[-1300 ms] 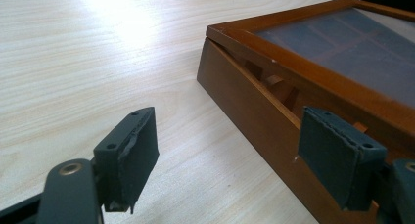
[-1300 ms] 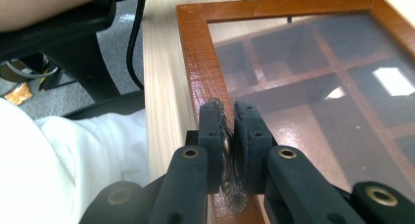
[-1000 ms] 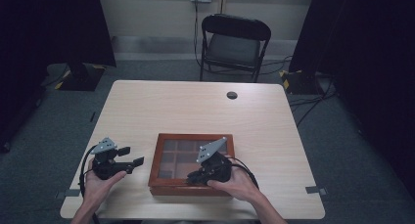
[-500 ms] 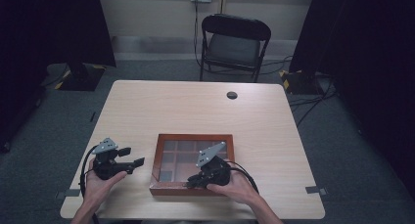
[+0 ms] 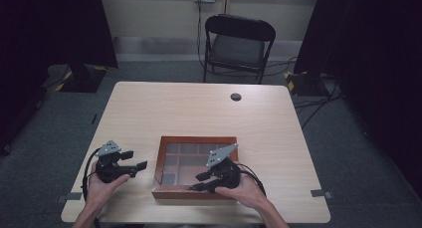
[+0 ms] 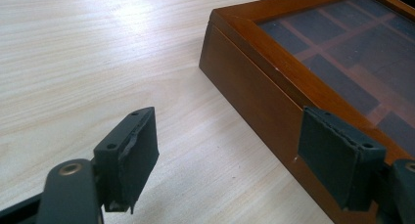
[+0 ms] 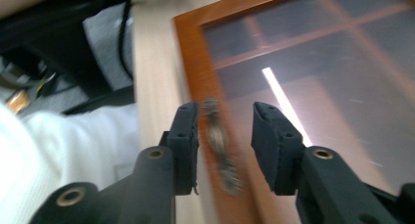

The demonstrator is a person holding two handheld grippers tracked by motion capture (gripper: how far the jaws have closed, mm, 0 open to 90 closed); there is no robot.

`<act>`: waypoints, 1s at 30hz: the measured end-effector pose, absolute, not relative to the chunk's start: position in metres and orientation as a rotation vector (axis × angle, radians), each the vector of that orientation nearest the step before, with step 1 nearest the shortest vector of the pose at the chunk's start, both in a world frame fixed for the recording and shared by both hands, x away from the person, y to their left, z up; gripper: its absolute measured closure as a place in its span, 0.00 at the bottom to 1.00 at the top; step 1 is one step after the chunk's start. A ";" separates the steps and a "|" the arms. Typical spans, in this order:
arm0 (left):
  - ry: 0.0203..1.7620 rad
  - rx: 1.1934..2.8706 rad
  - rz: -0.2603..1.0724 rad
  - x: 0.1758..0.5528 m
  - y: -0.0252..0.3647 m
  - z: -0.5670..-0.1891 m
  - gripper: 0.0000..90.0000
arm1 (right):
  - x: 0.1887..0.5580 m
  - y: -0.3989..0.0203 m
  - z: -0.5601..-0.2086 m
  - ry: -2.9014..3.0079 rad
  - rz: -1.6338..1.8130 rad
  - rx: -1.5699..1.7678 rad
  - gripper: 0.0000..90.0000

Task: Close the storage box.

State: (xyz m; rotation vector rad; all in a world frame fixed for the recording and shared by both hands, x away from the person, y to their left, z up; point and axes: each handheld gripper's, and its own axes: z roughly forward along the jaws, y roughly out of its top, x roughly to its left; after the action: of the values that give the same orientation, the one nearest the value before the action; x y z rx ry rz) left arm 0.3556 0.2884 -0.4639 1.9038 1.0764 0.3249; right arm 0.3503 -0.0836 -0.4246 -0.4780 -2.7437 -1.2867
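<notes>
Brown wood makes the box (image 5: 195, 167), which has a dark glass lid with little squares under it. From the high view, we see it lying flat on the pale tabletop (image 5: 199, 108), close to the near edge. Our left claw (image 5: 134, 160) rests on the tabletop just beside the box's left side, not touching it. Our right claw (image 5: 200, 181) sits at the near front edge of the box.

From the left gripper view, our left claw (image 6: 230, 150) is spread wide with nothing in it. The box (image 6: 274, 72) wall is near the right pad.

From the right gripper view, our right claw (image 7: 225, 133) has just been opening. It stands narrow, and a small metal clasp (image 7: 219, 141) on the front edge of the box (image 7: 303, 62) hangs between the pads. The clasp is blurry, and we think the pads are not pressing it.

What could go wrong? The clasp could slip away because it is tiny. If we pull up hard, the whole box may tip or slide, since nothing holds it down.
</notes>
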 end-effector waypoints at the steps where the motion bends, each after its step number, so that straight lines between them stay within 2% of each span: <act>1: 1.077 1.906 0.325 0.356 0.288 -0.464 0.25 | 0.352 -0.088 -0.424 -2.744 -1.308 -0.514 0.64; 7: 1.122 1.918 0.325 0.359 0.292 -0.467 0.25 | 0.362 -0.124 -0.415 -2.751 -1.442 -0.823 0.43; 11: 1.141 1.933 0.343 0.359 0.294 -0.469 0.24 | 0.365 -0.154 -0.412 -2.766 -1.472 -1.026 0.36; 13: 1.149 1.954 0.350 0.359 0.295 -0.470 0.24 | 0.366 -0.170 -0.413 -2.764 -1.488 -1.139 0.30; 22: 1.194 2.005 0.330 0.365 0.294 -0.478 0.25 | 0.366 -0.231 -0.432 -2.757 -1.436 -1.578 0.19; 26: 1.220 2.031 0.323 0.368 0.296 -0.482 0.24 | 0.367 -0.252 -0.451 -2.746 -1.340 -1.774 0.17; 30: 1.241 2.065 0.372 0.369 0.296 -0.486 0.24 | 0.367 -0.267 -0.469 -2.700 -1.235 -1.924 0.17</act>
State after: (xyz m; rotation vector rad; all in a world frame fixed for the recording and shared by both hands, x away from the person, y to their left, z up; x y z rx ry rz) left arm 0.3689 0.2956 -0.4865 2.0645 1.2412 0.3722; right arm 0.3666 -0.2671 -0.4690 -1.9243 -2.7001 -1.2351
